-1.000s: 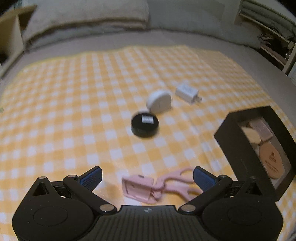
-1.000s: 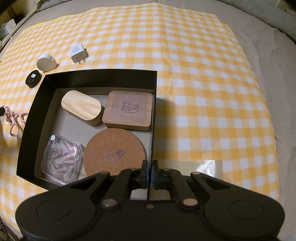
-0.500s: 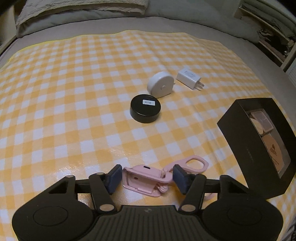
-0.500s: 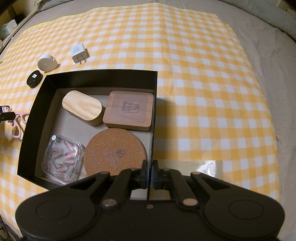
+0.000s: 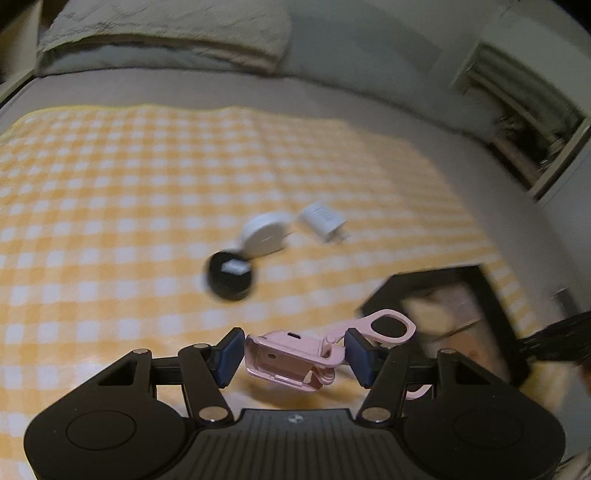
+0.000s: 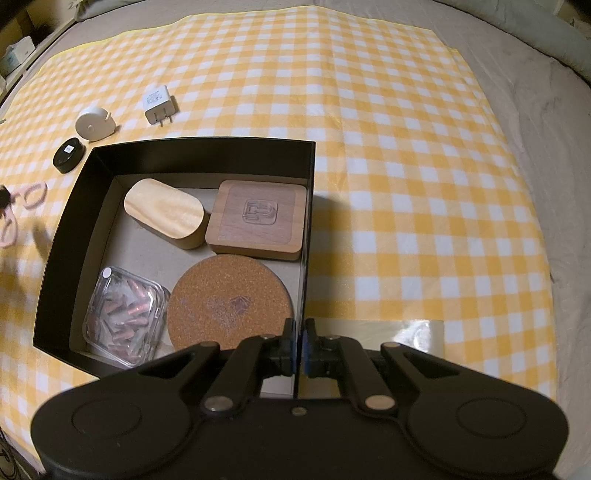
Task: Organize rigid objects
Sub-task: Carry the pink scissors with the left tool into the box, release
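My left gripper point(image 5: 295, 355) is shut on a pink eyelash curler point(image 5: 284, 350), its blue pads pressing both sides, and holds it just above the yellow checked cloth. The curler's loop handles point(image 6: 33, 194) show at the left edge of the right wrist view. My right gripper point(image 6: 299, 347) is shut on the near right wall of the black box point(image 6: 199, 147), which lies right of the curler. A black round tin point(image 5: 231, 280), a white round case point(image 5: 264, 234) and a white charger plug point(image 5: 323, 221) lie on the cloth beyond the curler.
The box holds an oval wooden block point(image 6: 166, 210), a square wooden coaster point(image 6: 258, 218), a cork disc point(image 6: 229, 299) and a clear case of small pieces point(image 6: 125, 314). A pillow point(image 5: 166, 33) lies beyond the cloth, and shelves point(image 5: 517, 122) stand at the right.
My left gripper's jaws closed from wide open onto the pink curler and lifted it off the cloth, with the view tilting up. The right gripper and the box stayed still.
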